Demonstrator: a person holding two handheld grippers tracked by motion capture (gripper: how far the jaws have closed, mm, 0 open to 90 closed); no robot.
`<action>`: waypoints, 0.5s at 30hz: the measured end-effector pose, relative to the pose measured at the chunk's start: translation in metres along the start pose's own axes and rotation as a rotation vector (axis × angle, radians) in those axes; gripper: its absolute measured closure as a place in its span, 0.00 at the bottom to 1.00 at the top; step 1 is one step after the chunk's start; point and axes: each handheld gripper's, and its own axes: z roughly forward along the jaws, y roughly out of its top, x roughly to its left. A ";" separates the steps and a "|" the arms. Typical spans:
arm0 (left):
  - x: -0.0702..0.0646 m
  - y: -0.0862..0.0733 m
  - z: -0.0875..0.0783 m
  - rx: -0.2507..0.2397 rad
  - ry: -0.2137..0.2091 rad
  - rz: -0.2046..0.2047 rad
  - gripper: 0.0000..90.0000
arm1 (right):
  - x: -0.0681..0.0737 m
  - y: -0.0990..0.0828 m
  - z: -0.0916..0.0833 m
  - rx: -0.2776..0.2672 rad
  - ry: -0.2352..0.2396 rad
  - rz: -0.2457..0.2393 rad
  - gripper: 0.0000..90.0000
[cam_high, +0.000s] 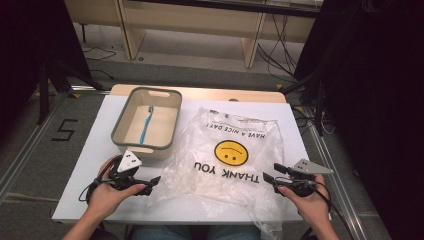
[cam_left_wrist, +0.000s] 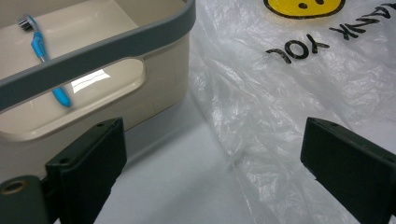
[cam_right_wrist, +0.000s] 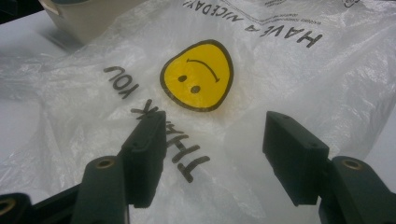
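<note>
A: Start at the left. Why is the left gripper (cam_high: 150, 183) parked there?

B: It sits low over the white table (cam_high: 80, 190), just beside the near wall of the beige plastic bin with the grey rim (cam_high: 131, 102). Its jaws are spread wide with nothing between them; in the left gripper view the bare table lies between them and the bag's left edge runs toward the far jaw. I judge it is lined up to take that edge.

A: And the bin?

B: It stands at the table's far left, touching or nearly touching the bag's left side. A blue toothbrush with a dark bristle head (cam_high: 146, 123) lies flat inside, long axis running near to far, head at the far end. Likely it waits there to be bagged, within easy reach.

A: The bag itself?

B: The clear crinkled plastic bag with black lettering and a yellow smiley face (cam_high: 231, 153) lies flat at mid-table, right of the bin. Its long axis runs near to far. The print reads upside down from the person's side, so the printed top points toward the person; the near end bunches over the table's front edge. Where the mouth is, I cannot tell.

A: And on the right?

B: The right gripper (cam_high: 268, 178) hovers at the bag's near right part, pointing left across it. Its jaws are parted, less widely, pinching nothing; the film shows beneath them.
</note>
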 end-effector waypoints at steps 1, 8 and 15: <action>0.000 0.000 0.000 0.000 -0.002 -0.001 0.07 | 0.000 0.000 0.000 0.000 0.000 0.000 0.45; -0.002 0.000 0.000 0.006 0.004 0.012 0.08 | 0.002 0.002 0.000 -0.008 0.003 -0.004 0.45; -0.005 0.000 0.001 0.010 0.002 0.017 0.09 | 0.013 0.007 0.008 0.009 0.045 -0.062 0.45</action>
